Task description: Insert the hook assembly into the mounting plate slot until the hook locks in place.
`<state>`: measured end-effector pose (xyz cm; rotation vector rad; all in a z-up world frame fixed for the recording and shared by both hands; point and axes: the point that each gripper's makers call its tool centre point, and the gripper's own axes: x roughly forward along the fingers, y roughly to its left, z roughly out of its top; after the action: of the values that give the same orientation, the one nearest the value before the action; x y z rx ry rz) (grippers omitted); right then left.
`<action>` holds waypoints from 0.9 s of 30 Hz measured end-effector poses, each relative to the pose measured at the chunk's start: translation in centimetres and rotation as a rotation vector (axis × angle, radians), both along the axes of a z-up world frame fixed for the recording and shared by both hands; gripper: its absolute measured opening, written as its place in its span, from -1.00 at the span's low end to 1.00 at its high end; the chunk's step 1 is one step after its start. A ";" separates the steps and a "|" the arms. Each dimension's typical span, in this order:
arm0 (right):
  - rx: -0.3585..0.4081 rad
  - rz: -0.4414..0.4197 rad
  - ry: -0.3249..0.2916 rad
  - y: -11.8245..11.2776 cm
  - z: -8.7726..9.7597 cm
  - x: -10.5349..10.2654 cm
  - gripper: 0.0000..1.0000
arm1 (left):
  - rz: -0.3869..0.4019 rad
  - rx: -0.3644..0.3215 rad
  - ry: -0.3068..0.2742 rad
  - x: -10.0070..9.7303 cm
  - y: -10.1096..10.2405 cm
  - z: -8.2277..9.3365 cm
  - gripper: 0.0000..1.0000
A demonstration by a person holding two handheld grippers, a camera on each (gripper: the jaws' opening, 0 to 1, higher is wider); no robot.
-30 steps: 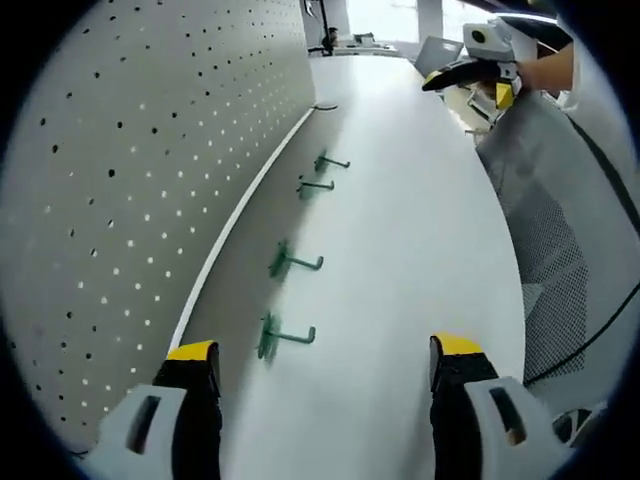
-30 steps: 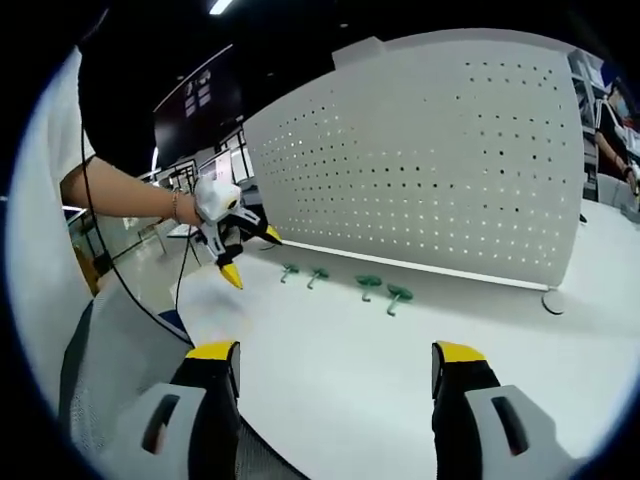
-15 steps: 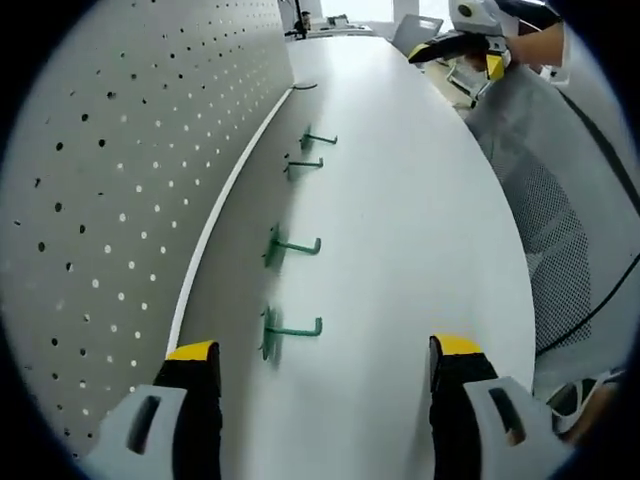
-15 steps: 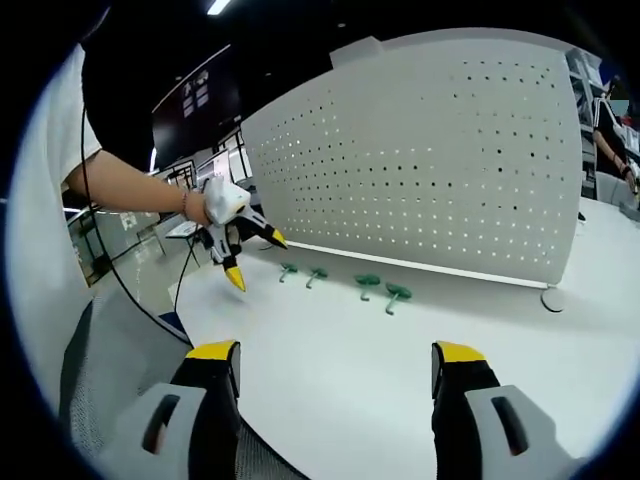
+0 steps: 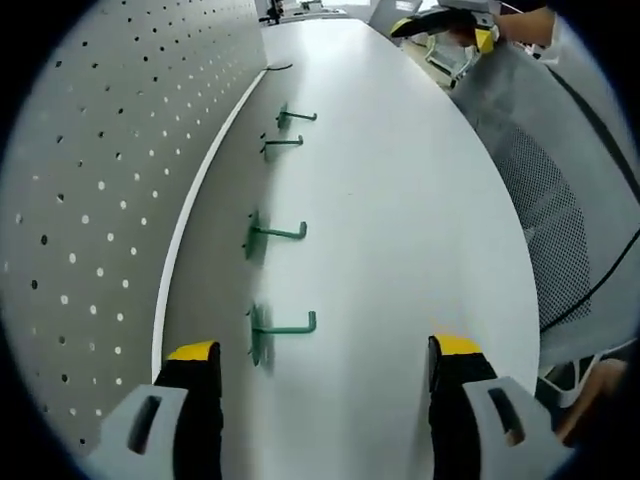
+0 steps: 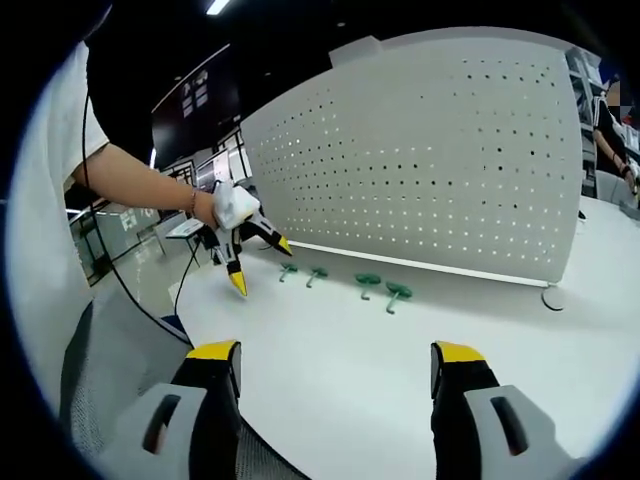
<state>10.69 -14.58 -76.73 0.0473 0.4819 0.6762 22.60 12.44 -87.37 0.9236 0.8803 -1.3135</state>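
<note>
Your left tongs point(image 5: 318, 365) and right tongs point(image 6: 327, 365) are both spread, holding nothing. Four green hooks point(image 5: 280, 327) lie in a row on the white table point(image 5: 400, 250), just beside the pegboard point(image 5: 90, 180).

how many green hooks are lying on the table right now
4, in a row on the white table along the foot of the pegboard: nearest hook, second hook, third hook, farthest hook. None looks hidden.

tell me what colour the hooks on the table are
Green; the four hooks show best in the left gripper view.
</note>
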 end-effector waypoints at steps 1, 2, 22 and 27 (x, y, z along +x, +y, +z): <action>0.000 0.000 0.000 0.0 0.0 0.0 0.50 | -0.005 0.002 0.001 0.0 0.0 -0.1 0.75; 0.000 0.000 0.000 0.0 0.0 0.0 0.50 | -0.005 0.006 0.007 0.0 0.0 -0.1 0.75; 0.016 -0.019 0.003 -0.2 -0.1 0.2 0.48 | -0.025 0.028 0.051 0.1 0.3 -1.2 0.70; 0.017 -0.018 0.003 -0.2 -0.1 0.1 0.47 | -0.026 0.024 0.052 0.1 0.3 -1.3 0.71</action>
<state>10.81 -14.82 -76.80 0.0684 0.4777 0.6626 22.71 12.72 -88.63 0.9258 0.9287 -1.3570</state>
